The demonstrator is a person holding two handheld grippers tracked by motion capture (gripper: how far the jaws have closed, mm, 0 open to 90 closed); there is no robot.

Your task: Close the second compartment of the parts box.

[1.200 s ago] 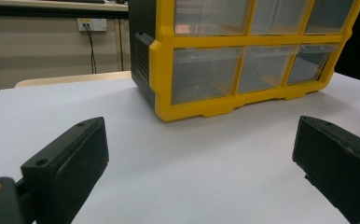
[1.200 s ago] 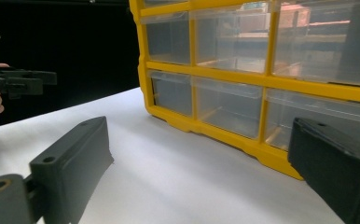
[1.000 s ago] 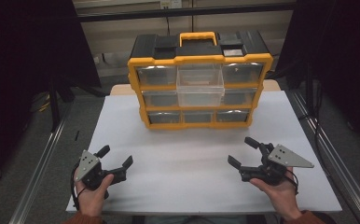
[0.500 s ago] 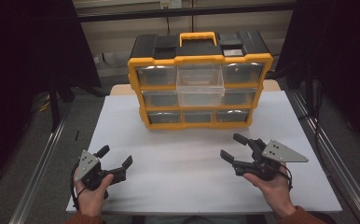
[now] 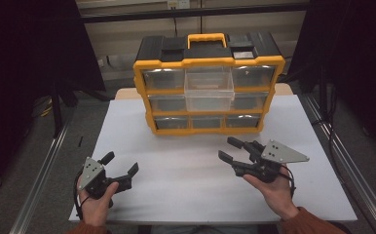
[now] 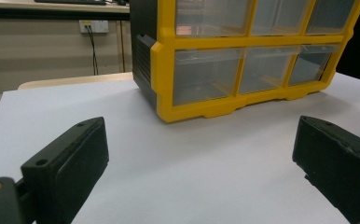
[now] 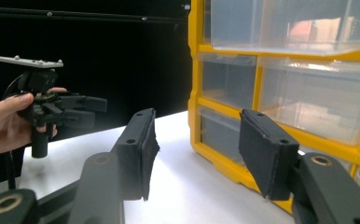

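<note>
1. Our right hand-held gripper (image 5: 229,149) has slid across the counter (image 5: 186,170) toward the yellow drawer box (image 5: 208,83).
2. Its jaws have just been closing. They are now about half open, with nothing between them.
3. Our left hand-held gripper (image 5: 120,168) has stayed put, wide open and empty.
4. One clear drawer (image 5: 209,90) sticks out of the box, at the far side of the counter. We think that drawer comes next.
</note>
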